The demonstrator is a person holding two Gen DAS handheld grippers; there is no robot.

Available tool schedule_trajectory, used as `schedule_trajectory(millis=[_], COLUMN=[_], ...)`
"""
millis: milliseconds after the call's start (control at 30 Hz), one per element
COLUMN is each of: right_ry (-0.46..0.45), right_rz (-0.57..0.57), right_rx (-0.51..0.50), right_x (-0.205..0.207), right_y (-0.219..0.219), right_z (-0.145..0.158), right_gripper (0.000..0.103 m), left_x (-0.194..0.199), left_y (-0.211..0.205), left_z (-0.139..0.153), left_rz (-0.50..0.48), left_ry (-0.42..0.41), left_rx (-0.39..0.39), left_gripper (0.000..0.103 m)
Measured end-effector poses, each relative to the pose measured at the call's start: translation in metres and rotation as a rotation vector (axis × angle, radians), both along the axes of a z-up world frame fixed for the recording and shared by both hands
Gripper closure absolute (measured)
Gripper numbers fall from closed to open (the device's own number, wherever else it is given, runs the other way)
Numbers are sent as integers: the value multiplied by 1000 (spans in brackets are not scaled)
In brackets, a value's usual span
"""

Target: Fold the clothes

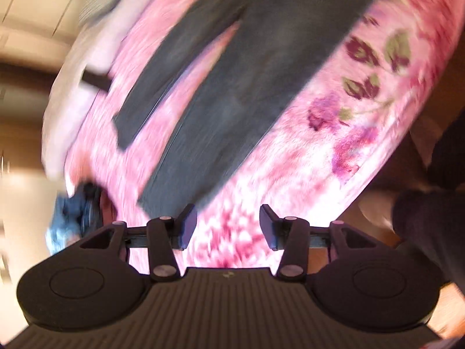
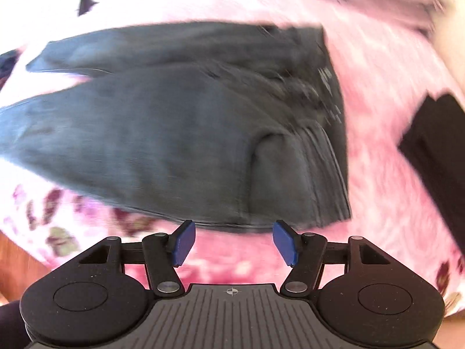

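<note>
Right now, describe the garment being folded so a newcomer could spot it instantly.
Start from the pink floral blanket that covers the bed. Spread flat across its middle lie the dark grey jeans, legs fanning to one side with a sliver of pink between them, waistband at the other. Nothing else there is large, flat and grey: the black item beyond the waistband is smaller, and the blue denim bundle is crumpled at the blanket's edge.

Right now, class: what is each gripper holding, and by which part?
Nothing. The left gripper and right gripper are open and empty above the grey jeans.
</note>
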State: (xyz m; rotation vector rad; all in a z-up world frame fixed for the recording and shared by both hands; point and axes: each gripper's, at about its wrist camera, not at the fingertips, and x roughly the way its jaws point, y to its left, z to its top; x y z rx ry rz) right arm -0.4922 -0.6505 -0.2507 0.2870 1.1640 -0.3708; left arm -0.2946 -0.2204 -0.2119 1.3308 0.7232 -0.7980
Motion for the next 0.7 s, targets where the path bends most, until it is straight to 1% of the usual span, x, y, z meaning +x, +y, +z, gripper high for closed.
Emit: schedule_trajectory(millis=[33, 67, 100, 167, 233, 333, 367, 400, 467, 533, 600, 700], right_ry=[-12, -24, -36, -61, -80, -104, -110, -117, -141, -167, -183, -172], right_rz=[13, 24, 36, 59, 80, 61, 45, 25, -15, -48, -71, -120], right_rx=[-7, -15, -24, -56, -92, -89, -86, -89, -100, -115, -137, -172], right_x=[3, 6, 9, 19, 26, 31, 31, 31, 29, 26, 21, 11], right_y=[10, 19, 29, 48, 67, 87, 93, 99, 111, 122, 132, 144], right_z=[10, 21, 31, 48, 66, 87, 93, 100, 116, 129, 140, 150], right_gripper=[38, 31, 26, 24, 24, 24, 24, 24, 24, 24, 24, 24], left_x=[3, 8, 13, 24, 35, 49, 53, 55, 59, 62, 65, 66], left_y=[6, 11, 17, 29, 40, 55, 58, 60, 64, 66, 65, 61], left_z=[9, 18, 27, 45, 62, 84, 90, 96, 107, 115, 116, 114], left_rz=[53, 110, 168, 283, 384, 503, 530, 546, 577, 582, 562, 526], left_ry=[4, 12, 19, 33, 54, 85, 96, 107, 129, 151, 175, 198], left_rx=[-27, -66, -104, -182, -257, -377, -415, -449, -518, -567, -591, -592], left_gripper=[59, 57, 55, 52, 51, 48, 44, 41, 40, 37, 32, 31])
